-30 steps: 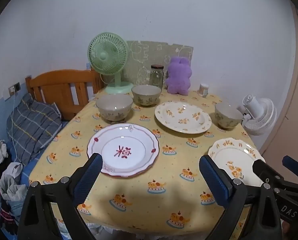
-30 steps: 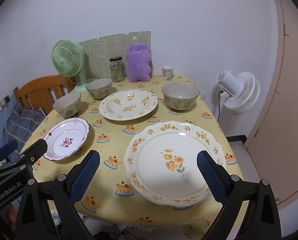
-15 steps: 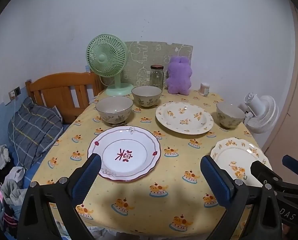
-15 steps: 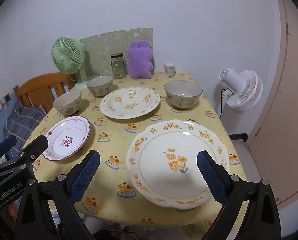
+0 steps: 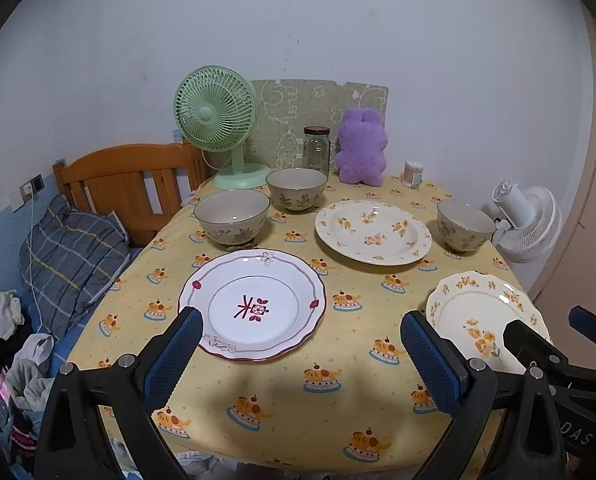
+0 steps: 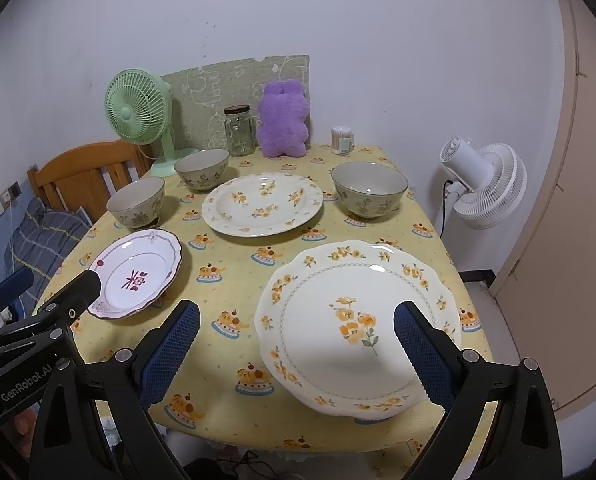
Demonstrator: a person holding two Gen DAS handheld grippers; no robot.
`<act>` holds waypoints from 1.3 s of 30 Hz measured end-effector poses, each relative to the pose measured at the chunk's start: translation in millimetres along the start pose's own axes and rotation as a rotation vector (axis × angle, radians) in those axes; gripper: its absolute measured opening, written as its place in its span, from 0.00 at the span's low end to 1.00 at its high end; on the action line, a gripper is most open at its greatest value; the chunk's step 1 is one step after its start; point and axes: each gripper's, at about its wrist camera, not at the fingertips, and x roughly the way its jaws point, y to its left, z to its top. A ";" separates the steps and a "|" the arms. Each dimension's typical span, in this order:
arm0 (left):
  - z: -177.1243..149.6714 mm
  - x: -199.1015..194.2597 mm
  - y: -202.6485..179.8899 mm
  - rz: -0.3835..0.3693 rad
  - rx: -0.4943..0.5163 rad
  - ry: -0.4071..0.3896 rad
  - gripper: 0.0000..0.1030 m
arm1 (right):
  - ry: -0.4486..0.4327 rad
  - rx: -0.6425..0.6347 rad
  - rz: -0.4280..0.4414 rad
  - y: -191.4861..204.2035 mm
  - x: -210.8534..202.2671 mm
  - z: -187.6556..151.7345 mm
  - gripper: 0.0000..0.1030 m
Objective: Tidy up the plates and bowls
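1. Both the left gripper (image 5: 298, 344) and the right gripper (image 6: 296, 334) hang wide apart and empty at the table's near edge, probably lined up for a first pick.
2. The red-rimmed plate (image 5: 252, 304) lies near left, the scalloped plate (image 6: 358, 326) near right, the floral plate (image 6: 262, 204) far centre; the bowls (image 6: 369, 188) sit separately (nothing stacked yet).
3. Compared with a second ago, both grippers have pulled back slightly; the crockery is unmoved.

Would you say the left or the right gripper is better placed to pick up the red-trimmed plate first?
Left. The left gripper is open directly in front of the red-trimmed plate, while the right gripper faces the orange-flowered plate, well off to the side.
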 end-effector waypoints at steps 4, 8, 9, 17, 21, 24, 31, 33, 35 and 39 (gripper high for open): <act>-3.1 0.9 -2.2 -0.003 0.005 0.003 0.97 | 0.000 0.000 -0.002 0.6 0.1 -0.5 0.96; -4.6 1.0 -4.6 -0.003 0.009 0.008 0.97 | 0.001 0.003 -0.003 -1.0 -0.4 -2.1 0.96; -5.4 0.6 -4.9 0.000 0.009 0.008 0.97 | 0.001 0.004 -0.003 -1.6 -0.4 -2.1 0.96; -4.6 -1.7 -5.3 0.003 0.008 0.009 0.97 | 0.000 0.007 -0.001 -5.3 -1.8 -1.2 0.96; -4.0 -1.6 -5.6 0.002 0.007 0.010 0.97 | -0.005 0.010 0.003 -6.8 -2.6 -0.8 0.96; -3.9 -1.4 -6.4 0.002 0.009 0.009 0.97 | -0.006 0.012 0.003 -7.2 -3.2 -1.0 0.96; 0.0 -2.4 -6.3 0.001 0.012 0.013 0.97 | -0.014 0.007 0.000 -6.5 -6.6 -0.5 0.96; 1.5 -0.3 -4.5 -0.004 0.016 0.018 0.97 | -0.012 0.007 -0.003 -3.3 -7.0 2.4 0.96; 3.1 1.6 -2.3 -0.012 0.017 0.025 0.96 | -0.010 0.007 -0.005 -2.2 -6.4 3.0 0.96; 7.7 8.0 1.8 -0.028 0.022 0.042 0.94 | 0.000 0.016 -0.018 3.5 -3.2 6.8 0.96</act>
